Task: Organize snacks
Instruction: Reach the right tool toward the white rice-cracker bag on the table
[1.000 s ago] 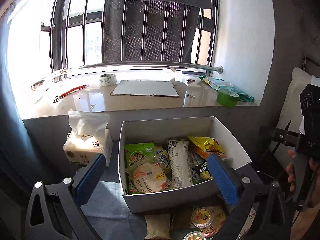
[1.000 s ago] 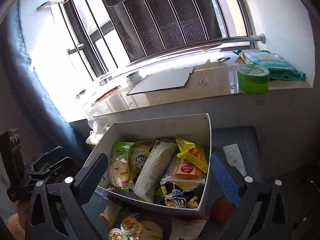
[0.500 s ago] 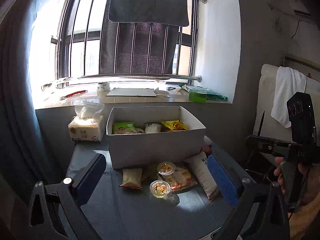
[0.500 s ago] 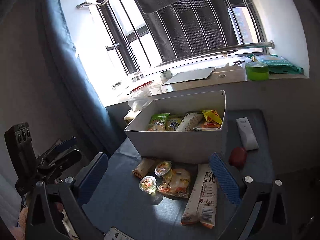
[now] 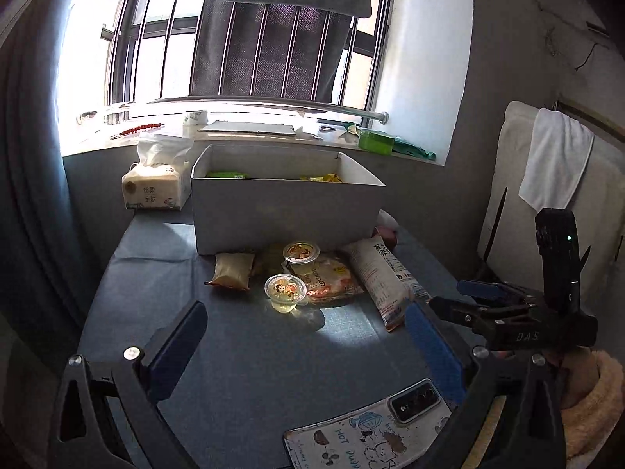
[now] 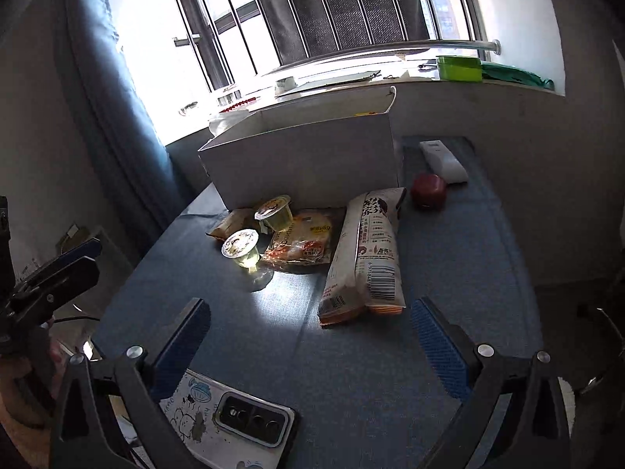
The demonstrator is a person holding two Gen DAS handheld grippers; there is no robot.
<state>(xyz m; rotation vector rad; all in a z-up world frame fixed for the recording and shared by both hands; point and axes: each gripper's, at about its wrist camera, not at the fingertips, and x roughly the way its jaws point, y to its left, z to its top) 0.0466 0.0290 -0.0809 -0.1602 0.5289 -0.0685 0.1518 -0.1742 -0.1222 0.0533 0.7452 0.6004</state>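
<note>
Both my grippers hang over the blue-covered bench (image 5: 242, 351) with their jaws spread wide and nothing between them. Ahead of my left gripper (image 5: 308, 336) sit two jelly cups (image 5: 285, 287), a flat snack packet (image 5: 332, 277) and a small pillow pack (image 5: 231, 270), all just in front of the white box (image 5: 285, 211). A long white packet (image 6: 367, 258) lies just ahead of my right gripper (image 6: 312, 332). A phone (image 6: 234, 418) lies under my left finger.
</note>
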